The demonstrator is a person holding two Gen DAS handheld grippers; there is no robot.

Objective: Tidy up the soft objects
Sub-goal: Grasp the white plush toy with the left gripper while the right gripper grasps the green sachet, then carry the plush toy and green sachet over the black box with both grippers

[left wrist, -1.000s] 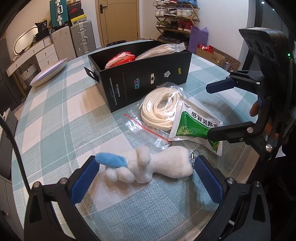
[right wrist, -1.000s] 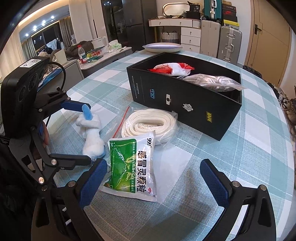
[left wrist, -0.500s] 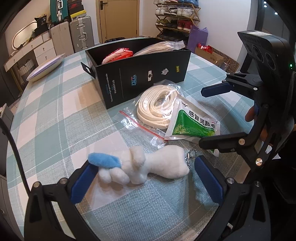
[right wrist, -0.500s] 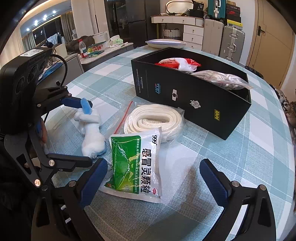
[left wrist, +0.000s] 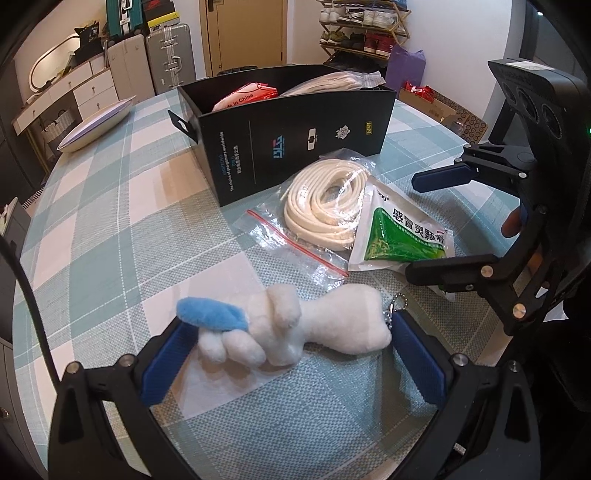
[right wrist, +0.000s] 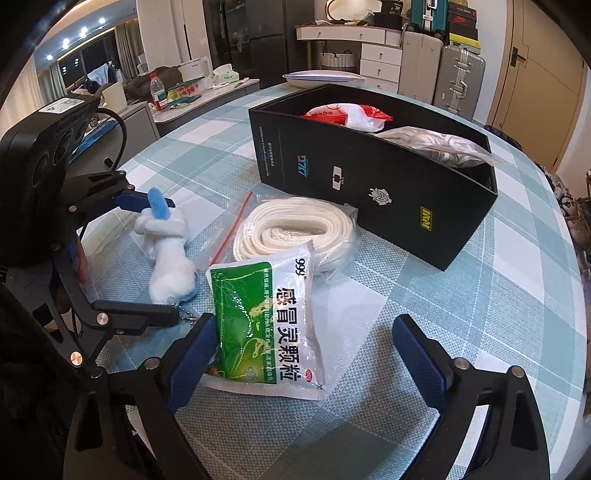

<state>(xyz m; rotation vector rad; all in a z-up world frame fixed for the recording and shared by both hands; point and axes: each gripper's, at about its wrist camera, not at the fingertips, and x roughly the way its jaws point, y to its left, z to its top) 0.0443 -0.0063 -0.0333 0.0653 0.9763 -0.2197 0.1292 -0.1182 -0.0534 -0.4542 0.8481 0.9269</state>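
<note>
A white plush toy point(left wrist: 295, 328) with a blue ear and a bead chain lies on the checked tablecloth between the fingers of my open left gripper point(left wrist: 291, 354); it also shows in the right wrist view point(right wrist: 166, 251). A green-and-white medicine pouch point(right wrist: 266, 325) lies in front of my open right gripper point(right wrist: 303, 362), near its left finger. A clear bag of coiled white rope point(right wrist: 295, 236) lies behind the pouch. The black box point(right wrist: 373, 177) holds a red-and-white packet point(right wrist: 343, 114) and a grey bagged item point(right wrist: 439, 147).
A white dish point(left wrist: 96, 122) sits at the table's far edge. Suitcases point(left wrist: 155, 55), drawers and a shoe rack point(left wrist: 362, 33) stand beyond the table. A side counter with a bottle point(right wrist: 159, 92) is at the left in the right wrist view.
My left gripper has moved forward so that the plush toy lies deeper between its fingers. My right gripper has edged closer to the medicine pouch.
</note>
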